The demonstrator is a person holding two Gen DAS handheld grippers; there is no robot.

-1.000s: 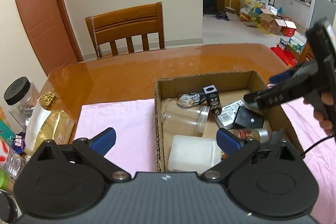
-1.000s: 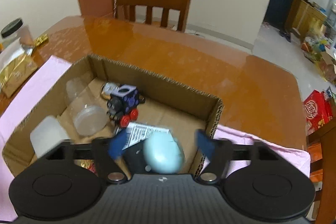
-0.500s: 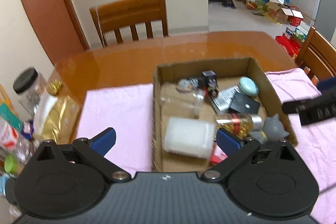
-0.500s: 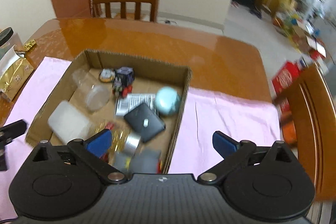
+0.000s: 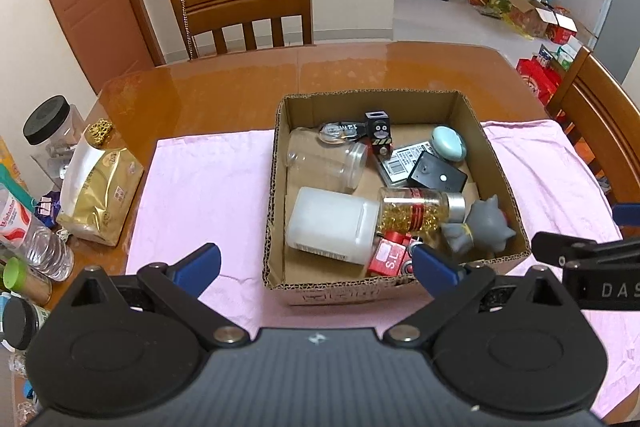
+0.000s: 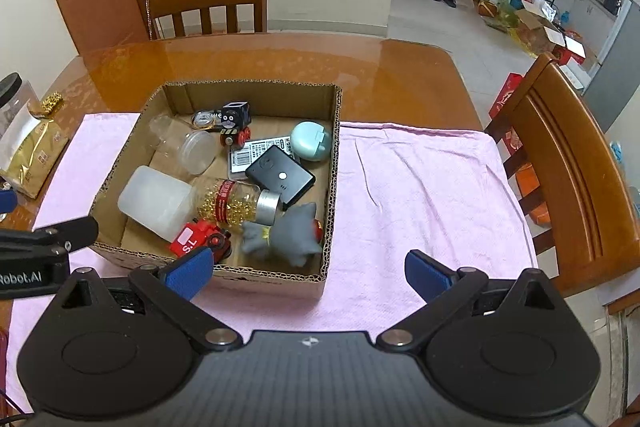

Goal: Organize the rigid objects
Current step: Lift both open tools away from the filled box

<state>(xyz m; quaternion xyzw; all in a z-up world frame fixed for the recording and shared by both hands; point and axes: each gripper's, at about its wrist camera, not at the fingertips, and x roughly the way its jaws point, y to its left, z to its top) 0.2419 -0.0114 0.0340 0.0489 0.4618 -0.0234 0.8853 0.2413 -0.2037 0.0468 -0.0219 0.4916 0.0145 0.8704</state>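
Fingers of both the left gripper [image 5: 316, 265] and the right gripper [image 6: 308, 273] are being held wide apart, gripping nothing, just short of the cardboard box [image 6: 326, 223]; inside the box, a mint case [image 6: 311, 141] is lying at its far right corner, beside a black device [image 6: 280, 179].

wood table [image 5: 224, 95] w/ pink cloth [image 5: 192, 195], gold bag [image 5: 100, 195], jar [image 5: 52, 127].

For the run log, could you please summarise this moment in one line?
left gripper: open, empty | right gripper: open, empty | cardboard box: on pink cloth, filled | teal case: inside box
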